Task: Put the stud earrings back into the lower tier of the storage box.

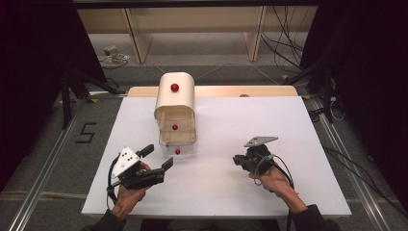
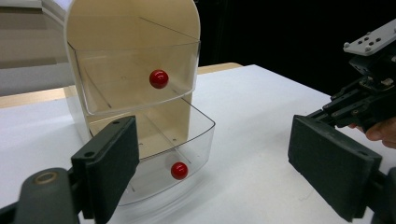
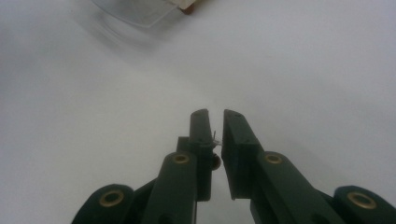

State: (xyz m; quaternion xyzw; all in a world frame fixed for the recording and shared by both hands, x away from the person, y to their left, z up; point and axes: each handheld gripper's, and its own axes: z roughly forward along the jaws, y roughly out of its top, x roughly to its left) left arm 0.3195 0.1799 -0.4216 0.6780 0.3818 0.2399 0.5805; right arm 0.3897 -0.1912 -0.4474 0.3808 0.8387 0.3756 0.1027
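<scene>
The left tongs (image 1: 156, 156) are gaping wide and empty, pointing at the clear bottom drawer (image 2: 187, 154), which is sitting pulled out just ahead of them with its red knob (image 2: 179, 171) between the pads. The right tongs (image 1: 236, 160) are resting closed and empty over the white tabletop (image 1: 221, 192), well apart from the drawer cabinet (image 1: 175, 103).

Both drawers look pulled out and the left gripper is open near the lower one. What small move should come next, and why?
Probably ease the left gripper forward toward the lower drawer to close its jaws on the red knob or push the drawer front. Its jaws stand wide open, aimed at that drawer and clear of it. The right gripper is shut with nothing between its jaws, well off to the side.
</scene>
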